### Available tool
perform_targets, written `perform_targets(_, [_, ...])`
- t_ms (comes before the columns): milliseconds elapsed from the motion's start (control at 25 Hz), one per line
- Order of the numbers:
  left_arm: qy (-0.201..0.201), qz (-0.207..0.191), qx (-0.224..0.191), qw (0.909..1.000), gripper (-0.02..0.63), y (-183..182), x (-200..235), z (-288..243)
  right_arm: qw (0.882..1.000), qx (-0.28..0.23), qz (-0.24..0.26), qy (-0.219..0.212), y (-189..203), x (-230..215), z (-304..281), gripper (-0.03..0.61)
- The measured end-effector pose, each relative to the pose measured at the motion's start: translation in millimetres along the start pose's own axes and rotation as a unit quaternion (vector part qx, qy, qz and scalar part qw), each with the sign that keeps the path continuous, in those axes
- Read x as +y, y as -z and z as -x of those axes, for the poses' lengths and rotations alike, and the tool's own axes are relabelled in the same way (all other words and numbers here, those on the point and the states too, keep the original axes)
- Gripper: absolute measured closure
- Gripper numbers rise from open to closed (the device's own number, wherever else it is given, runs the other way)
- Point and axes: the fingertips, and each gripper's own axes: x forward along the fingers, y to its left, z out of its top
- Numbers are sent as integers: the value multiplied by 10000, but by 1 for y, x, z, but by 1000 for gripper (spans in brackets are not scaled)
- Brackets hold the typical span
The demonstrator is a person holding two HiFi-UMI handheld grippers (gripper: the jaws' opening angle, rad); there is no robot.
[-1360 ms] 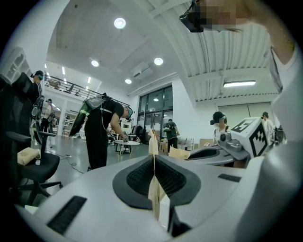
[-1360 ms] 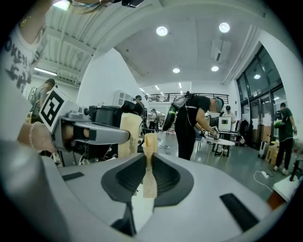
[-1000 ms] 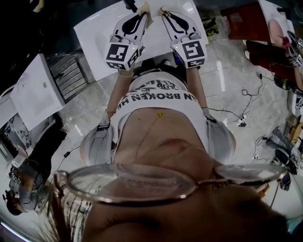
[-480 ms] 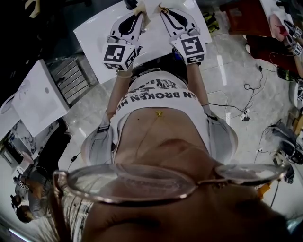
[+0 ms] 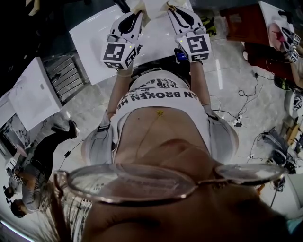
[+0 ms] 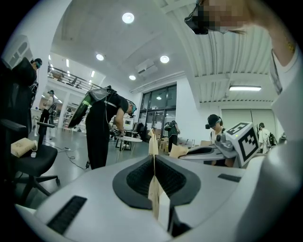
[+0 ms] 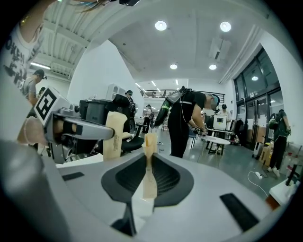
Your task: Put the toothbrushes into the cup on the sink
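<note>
Grip notes: left tool (image 6: 154,158) clamped on paper-sleeved toothbrush (image 6: 153,138), right tool (image 7: 150,153) on second toothbrush (image 7: 150,179); likely light, stiff, crushable, so hold mid-sleeve.

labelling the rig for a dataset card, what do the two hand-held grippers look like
The left hand-held gripper and right hand-held gripper have pale grey rounded shells with black ribbed jaw linings. Each carries a white cube with black square markers. No cables show. The person's top is white with black lettering.
</note>
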Motion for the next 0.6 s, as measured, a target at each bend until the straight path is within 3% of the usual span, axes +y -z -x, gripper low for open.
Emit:
perform_targets(400, [-154,-67,25,9999,592,-3,-38,-40,9993,72,-101,356,24,-86,43,522])
perform_targets(600, [-224,-96,37,9997,592,-2,-50,-47,9991,4,-98,414,29,-106,53,522])
